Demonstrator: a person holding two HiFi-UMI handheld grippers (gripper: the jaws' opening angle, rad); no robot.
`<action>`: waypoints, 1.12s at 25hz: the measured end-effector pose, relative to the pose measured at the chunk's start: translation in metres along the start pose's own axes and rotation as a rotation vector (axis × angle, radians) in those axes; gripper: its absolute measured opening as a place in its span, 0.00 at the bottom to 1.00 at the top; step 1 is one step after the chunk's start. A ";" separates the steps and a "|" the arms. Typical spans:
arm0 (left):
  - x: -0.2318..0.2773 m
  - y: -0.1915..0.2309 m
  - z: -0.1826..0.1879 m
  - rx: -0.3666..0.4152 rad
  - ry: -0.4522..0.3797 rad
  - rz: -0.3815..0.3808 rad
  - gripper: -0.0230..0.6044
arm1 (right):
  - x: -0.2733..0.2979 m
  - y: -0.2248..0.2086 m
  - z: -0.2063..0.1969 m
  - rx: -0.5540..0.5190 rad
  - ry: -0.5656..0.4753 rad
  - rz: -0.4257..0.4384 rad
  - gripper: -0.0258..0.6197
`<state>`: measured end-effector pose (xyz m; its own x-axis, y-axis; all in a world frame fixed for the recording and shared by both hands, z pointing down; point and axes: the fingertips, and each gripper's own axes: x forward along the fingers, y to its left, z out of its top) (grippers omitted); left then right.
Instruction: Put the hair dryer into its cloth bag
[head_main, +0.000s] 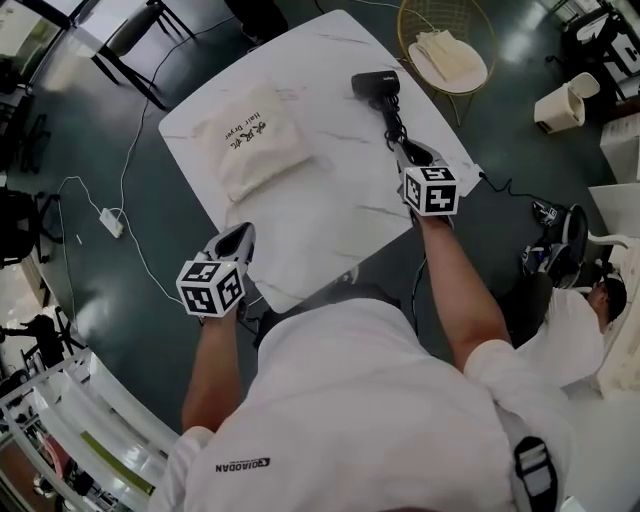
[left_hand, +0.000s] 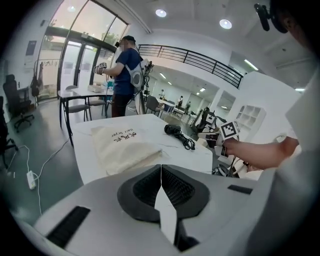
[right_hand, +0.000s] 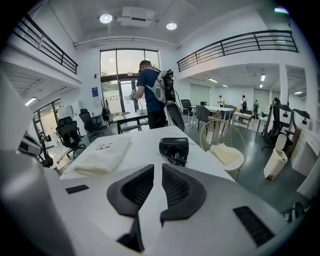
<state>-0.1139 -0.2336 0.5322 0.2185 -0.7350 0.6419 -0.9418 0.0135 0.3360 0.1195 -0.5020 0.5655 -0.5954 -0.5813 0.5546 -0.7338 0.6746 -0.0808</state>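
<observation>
The black hair dryer (head_main: 376, 85) lies at the far end of the white marble table (head_main: 340, 205), its cord (head_main: 395, 125) bunched just behind it. The cream cloth bag (head_main: 250, 140) with dark lettering lies flat to its left. My right gripper (head_main: 408, 150) hovers over the cord, pointing at the hair dryer (right_hand: 173, 147); its jaws stand slightly apart with nothing between them. My left gripper (head_main: 245, 232) is at the near table edge, below the bag (left_hand: 122, 142), jaws pressed together and empty. The left gripper view also shows the hair dryer (left_hand: 173, 130).
A gold wire chair with a cream cushion (head_main: 448, 55) stands past the table's far right corner. A power strip and cable (head_main: 110, 222) lie on the floor to the left. A white bin (head_main: 565, 105) stands at the right. Another person (right_hand: 150, 95) stands beyond the table.
</observation>
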 end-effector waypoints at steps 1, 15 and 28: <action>-0.001 0.001 -0.001 -0.003 0.001 0.016 0.08 | 0.008 -0.005 0.003 -0.008 0.002 -0.003 0.16; 0.009 0.018 -0.022 -0.063 0.039 0.115 0.08 | 0.109 -0.054 -0.013 0.052 0.131 -0.032 0.35; 0.007 0.035 -0.023 -0.095 0.048 0.142 0.08 | 0.144 -0.063 -0.035 0.066 0.223 -0.070 0.43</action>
<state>-0.1391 -0.2223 0.5641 0.0995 -0.6881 0.7188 -0.9361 0.1802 0.3021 0.0915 -0.6124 0.6795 -0.4609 -0.5054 0.7294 -0.7947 0.6009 -0.0858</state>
